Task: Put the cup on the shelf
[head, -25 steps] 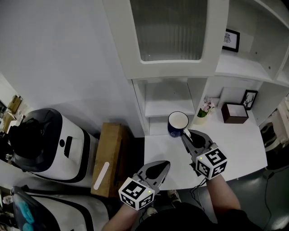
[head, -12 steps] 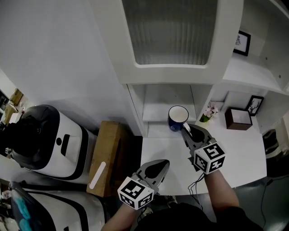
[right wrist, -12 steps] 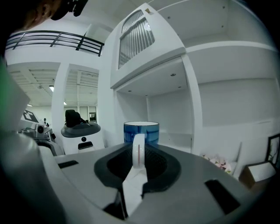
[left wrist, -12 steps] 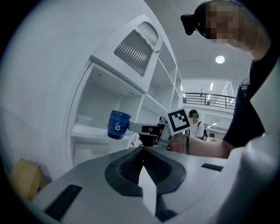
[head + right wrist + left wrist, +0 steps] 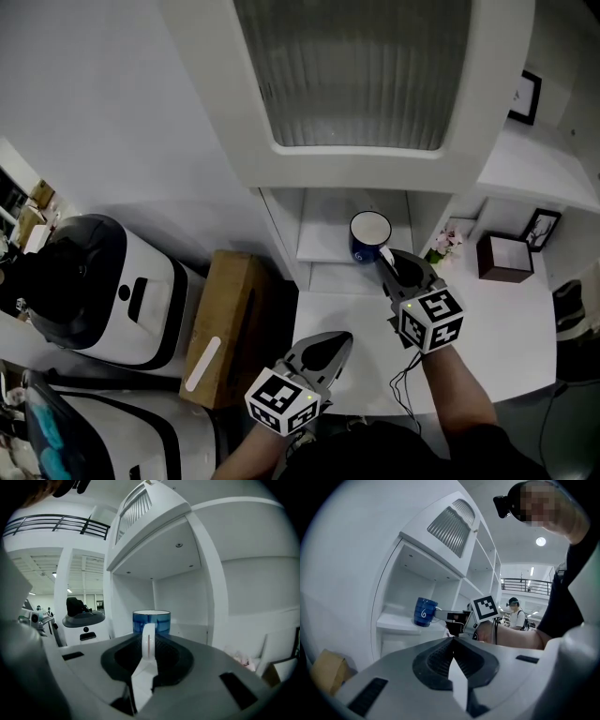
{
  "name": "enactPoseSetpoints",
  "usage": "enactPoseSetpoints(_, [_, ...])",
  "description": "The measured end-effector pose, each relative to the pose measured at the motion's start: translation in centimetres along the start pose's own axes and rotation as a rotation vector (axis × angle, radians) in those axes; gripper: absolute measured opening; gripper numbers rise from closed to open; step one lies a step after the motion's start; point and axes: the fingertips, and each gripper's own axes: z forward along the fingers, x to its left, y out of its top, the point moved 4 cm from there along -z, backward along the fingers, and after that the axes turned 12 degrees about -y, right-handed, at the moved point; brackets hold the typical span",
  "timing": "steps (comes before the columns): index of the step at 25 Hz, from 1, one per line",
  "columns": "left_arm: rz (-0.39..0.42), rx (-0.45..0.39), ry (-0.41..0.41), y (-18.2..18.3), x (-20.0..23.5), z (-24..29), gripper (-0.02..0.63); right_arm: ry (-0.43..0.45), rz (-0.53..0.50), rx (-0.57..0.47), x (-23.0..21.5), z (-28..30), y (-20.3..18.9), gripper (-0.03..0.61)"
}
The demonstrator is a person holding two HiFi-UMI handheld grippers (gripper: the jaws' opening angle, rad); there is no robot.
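Now the right tool (image 5: 386, 259) clamps the cup (image 5: 369, 232) (by its handle (image 5: 148, 635))

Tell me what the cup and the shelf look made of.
The cup: probably glazed ceramic; glossy blue outside, white inside and white handle. The shelf: likely painted or laminated board; flat, even white, no grain visible.

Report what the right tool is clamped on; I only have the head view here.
Observer: The right tool is shut on the white loop handle of the glossy blue cup.
Operator: Give me the cup's height over the shelf.
Observer: From the left gripper view, its base is low over the white shelf board; contact I cannot tell.
Operator: Check the left tool.
Observer: The left tool is shut, nothing in it.
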Motion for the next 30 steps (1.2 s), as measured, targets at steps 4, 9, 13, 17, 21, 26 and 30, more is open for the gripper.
enactPoseSetpoints(4, [0.003,0.002,0.019,0.4,0.6,0.4,0.005,0.010,-0.005,-0.006,-0.1,1.3,0.2,0.048])
enactPoseSetpoints(9, [-0.001,0.003,0.048,0.6,1.4,0.5,0.006,0.013,-0.027,-0.020,-0.1,3.0,0.3,0.048])
enactPoseSetpoints(13, [-0.012,0.010,0.076,0.5,1.7,0.1,0.006,0.007,-0.055,-0.030,0.0,4.2,0.5,0.048])
enactPoseSetpoints(17, [-0.020,0.010,0.101,0.6,2.0,0.1,0.005,0.000,-0.097,-0.032,-0.1,4.9,0.6,0.048])
enactPoseSetpoints(21, [-0.024,0.006,0.112,0.5,2.0,0.1,0.005,-0.024,-0.115,-0.019,0.2,5.3,0.6,0.048])
enactPoseSetpoints(26, [-0.023,-0.005,0.120,0.5,1.7,-0.3,0.005,-0.079,-0.139,-0.023,0.7,5.6,0.7,0.051])
enactPoseSetpoints(30, [-0.022,-0.006,0.133,0.5,1.2,-0.7,0.005,-0.107,-0.154,-0.034,0.8,5.7,0.7,0.052])
